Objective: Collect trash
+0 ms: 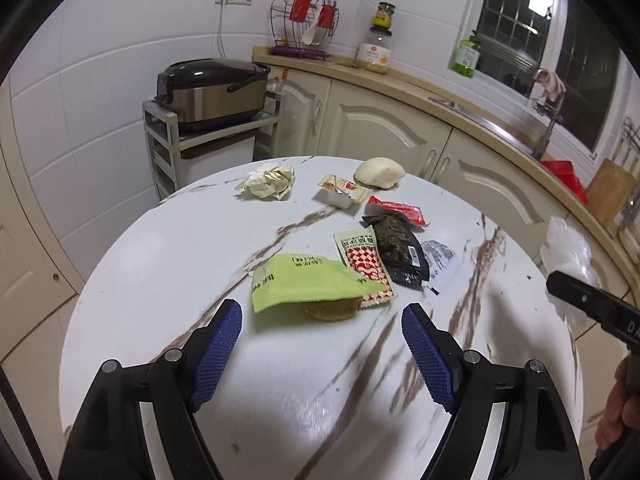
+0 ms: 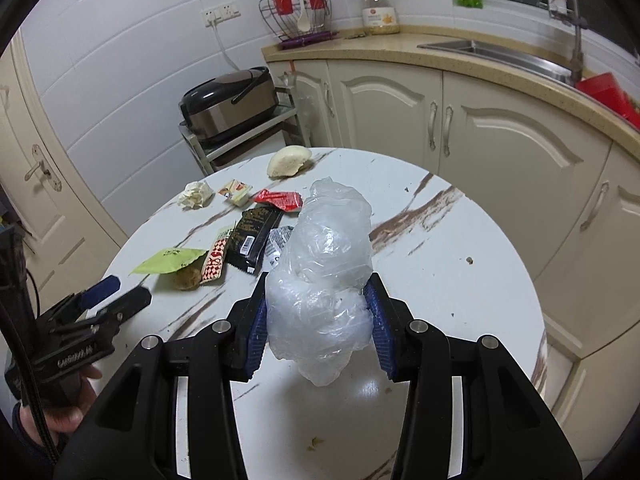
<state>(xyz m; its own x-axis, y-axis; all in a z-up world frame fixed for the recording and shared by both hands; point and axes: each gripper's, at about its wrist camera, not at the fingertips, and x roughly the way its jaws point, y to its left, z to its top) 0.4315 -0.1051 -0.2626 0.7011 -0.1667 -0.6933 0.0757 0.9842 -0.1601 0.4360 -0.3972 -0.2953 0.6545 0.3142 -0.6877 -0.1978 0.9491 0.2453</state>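
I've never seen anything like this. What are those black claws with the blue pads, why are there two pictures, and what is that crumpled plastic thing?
No robot here: a person holds a two-finger gripper in each hand, and a small camera on each one looks forward along its fingers. One picture comes from the left gripper, whose jaws stand open with nothing between them. The other comes from the right gripper, shut on a crumpled clear plastic bag. Below lies a round marble-patterned table strewn with trash: a green wrapper, a red-and-white packet, a black packet, a red packet and a wad of tissue. A white bun sits at the far edge.
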